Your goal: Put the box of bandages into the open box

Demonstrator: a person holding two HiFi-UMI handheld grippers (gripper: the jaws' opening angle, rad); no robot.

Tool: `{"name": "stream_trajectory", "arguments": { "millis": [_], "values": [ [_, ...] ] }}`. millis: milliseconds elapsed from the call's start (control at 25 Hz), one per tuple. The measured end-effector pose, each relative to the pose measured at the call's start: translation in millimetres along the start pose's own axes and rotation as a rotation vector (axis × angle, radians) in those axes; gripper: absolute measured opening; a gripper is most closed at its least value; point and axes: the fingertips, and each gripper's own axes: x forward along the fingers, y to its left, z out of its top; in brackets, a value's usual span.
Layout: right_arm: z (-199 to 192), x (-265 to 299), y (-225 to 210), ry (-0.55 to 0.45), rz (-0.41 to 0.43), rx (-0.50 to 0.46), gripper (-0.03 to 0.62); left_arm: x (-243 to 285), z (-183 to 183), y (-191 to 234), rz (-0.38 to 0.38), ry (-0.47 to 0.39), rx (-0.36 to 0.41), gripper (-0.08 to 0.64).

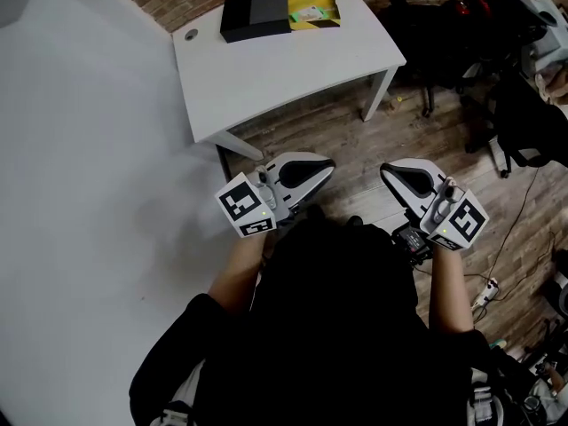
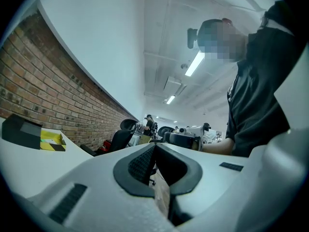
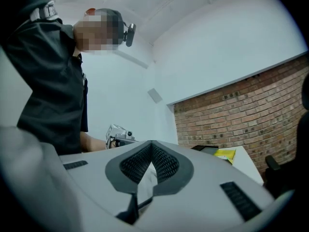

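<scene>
Fig. The box of bandages [image 1: 307, 13], a pale pack as far as can be told, lies inside the yellow open box [image 1: 330, 5] beside a black lid [image 1: 256, 14] at the desk's [image 1: 266, 78] far edge, long axis along that edge. It lies well ahead of both grippers; the left gripper [image 1: 321, 167] is nearer. Jaws of the left gripper and right gripper [image 1: 390, 171] are pressed together, holding nothing.

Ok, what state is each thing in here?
Open box: open, on the table.
Black cover: off, left of the open box.
Bandage box: inside the open box.
Left hand-held gripper: shut, empty.
Right hand-held gripper: shut, empty.
</scene>
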Motion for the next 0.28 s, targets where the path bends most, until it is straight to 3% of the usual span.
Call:
{"name": "stream_trajectory", "arguments": {
  "millis": [280],
  "values": [
    [-16, -73, -12, 0.026, -0.046, 0.057, 0.005, 57, -8, -39, -0.039, 0.011, 0.004, 0.015]
  ]
}}
